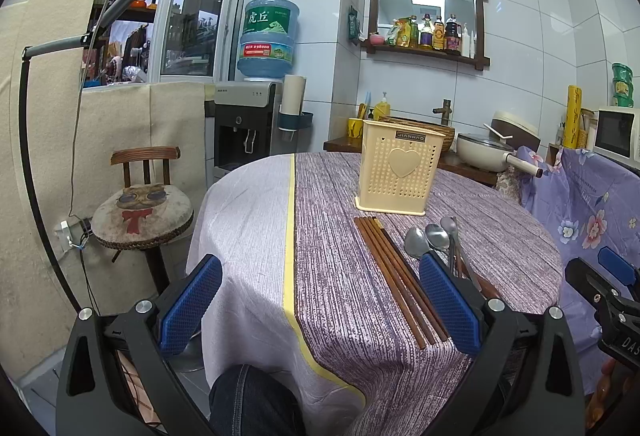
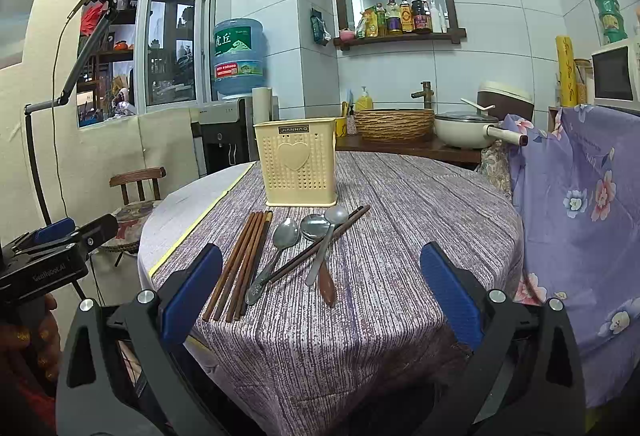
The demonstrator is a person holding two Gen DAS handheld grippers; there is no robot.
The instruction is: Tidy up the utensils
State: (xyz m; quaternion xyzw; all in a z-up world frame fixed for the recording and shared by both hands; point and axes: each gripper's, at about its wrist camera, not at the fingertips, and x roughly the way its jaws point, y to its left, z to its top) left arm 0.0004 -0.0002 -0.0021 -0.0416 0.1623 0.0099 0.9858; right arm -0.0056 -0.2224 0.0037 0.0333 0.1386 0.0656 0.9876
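Both grippers, left (image 1: 320,306) and right (image 2: 320,300), wide apart, holding nothing. Could knock crossed shiny metal spoons (image 2: 316,232) grabbing brown wooden chopsticks (image 2: 240,264); might tip tall yellow plastic holder (image 2: 298,166).

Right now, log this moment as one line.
left hand-held gripper open | right hand-held gripper open | chopsticks, spoons on table | holder upright

Bright, even indoor light; sharp focus, with fisheye bending and dark corners.
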